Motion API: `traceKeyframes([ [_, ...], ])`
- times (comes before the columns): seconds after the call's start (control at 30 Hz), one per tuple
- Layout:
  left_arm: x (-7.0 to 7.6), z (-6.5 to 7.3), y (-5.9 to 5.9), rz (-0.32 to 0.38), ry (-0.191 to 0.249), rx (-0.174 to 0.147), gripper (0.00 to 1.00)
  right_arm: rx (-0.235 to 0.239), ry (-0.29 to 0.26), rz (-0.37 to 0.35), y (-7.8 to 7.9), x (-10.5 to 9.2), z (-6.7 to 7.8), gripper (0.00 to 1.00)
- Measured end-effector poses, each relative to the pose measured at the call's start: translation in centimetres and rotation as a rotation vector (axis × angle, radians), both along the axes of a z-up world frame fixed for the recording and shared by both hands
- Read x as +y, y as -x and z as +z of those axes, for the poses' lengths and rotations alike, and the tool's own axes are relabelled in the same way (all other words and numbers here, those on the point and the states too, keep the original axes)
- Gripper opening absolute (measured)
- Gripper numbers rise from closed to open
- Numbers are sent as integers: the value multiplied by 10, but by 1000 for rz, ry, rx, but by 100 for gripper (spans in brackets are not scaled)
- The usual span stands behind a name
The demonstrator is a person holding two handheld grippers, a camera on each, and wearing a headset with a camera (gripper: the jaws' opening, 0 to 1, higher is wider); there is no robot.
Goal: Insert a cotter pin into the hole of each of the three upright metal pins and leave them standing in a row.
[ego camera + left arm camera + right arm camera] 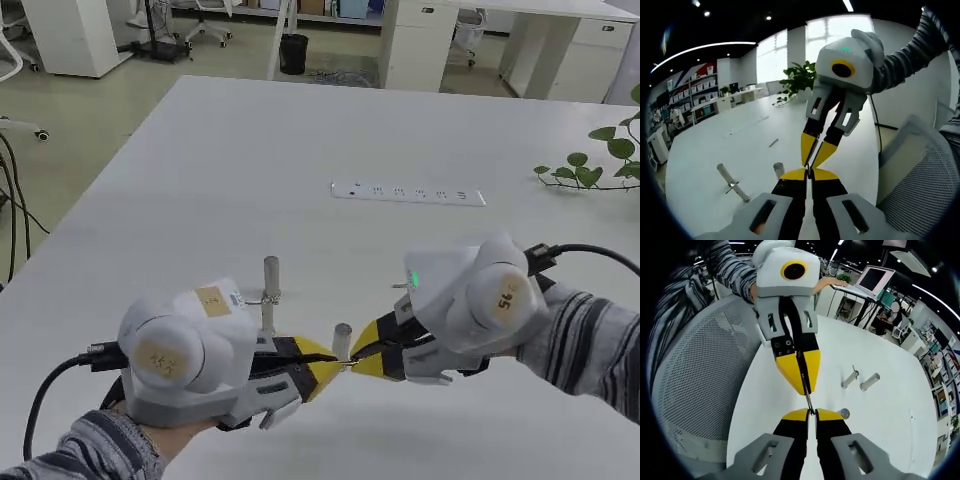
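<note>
My left gripper (335,368) and right gripper (358,360) meet tip to tip low over the white table (300,160). Both are shut on one thin cotter pin (809,401), which spans the small gap between them. A short upright metal pin (342,340) stands just behind the tips. A taller upright pin (271,285) stands to its left with a cotter pin (262,298) through it. In the right gripper view a third pin (870,381) stands beside the fitted one (850,377). In the left gripper view the right gripper (810,162) comes down onto my left gripper (810,173).
A white power strip (408,193) lies farther back on the table. Plant leaves (600,160) reach in at the right edge. A mesh chair (695,380) stands at the near side of the table. Desks and cabinets line the room behind.
</note>
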State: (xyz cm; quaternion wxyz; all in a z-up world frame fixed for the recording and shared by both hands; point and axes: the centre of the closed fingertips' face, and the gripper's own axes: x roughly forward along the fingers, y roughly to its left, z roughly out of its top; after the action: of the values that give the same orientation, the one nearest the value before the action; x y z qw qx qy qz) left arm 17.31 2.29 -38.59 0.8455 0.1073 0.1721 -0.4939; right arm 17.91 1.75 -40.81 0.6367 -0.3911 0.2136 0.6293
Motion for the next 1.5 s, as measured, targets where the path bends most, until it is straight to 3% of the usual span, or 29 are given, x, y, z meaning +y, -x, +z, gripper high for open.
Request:
traceKeyframes([
  [0.3, 3, -4, 4, -20, -30, -4, 0, 15, 21, 14, 5, -1, -1, 0],
  [0.53, 3, -6, 3, 3, -23, -4, 1, -9, 41, 47, 9, -2, -2, 0],
  [0.67, 1, -5, 0, 28, 0, 2, 7, -20, 61, 45, 7, -5, -4, 0],
  [1.0, 1, -13, -17, 128, 22, 1, 23, -34, 105, -73, -17, -20, -9, 0],
  [1.23, 5, -20, -30, 217, 48, 15, 27, -48, 159, -132, -33, -35, -19, 0],
  [1.5, 7, -32, -46, 290, 36, 24, 28, -35, 186, -202, -46, -49, -33, 0],
])
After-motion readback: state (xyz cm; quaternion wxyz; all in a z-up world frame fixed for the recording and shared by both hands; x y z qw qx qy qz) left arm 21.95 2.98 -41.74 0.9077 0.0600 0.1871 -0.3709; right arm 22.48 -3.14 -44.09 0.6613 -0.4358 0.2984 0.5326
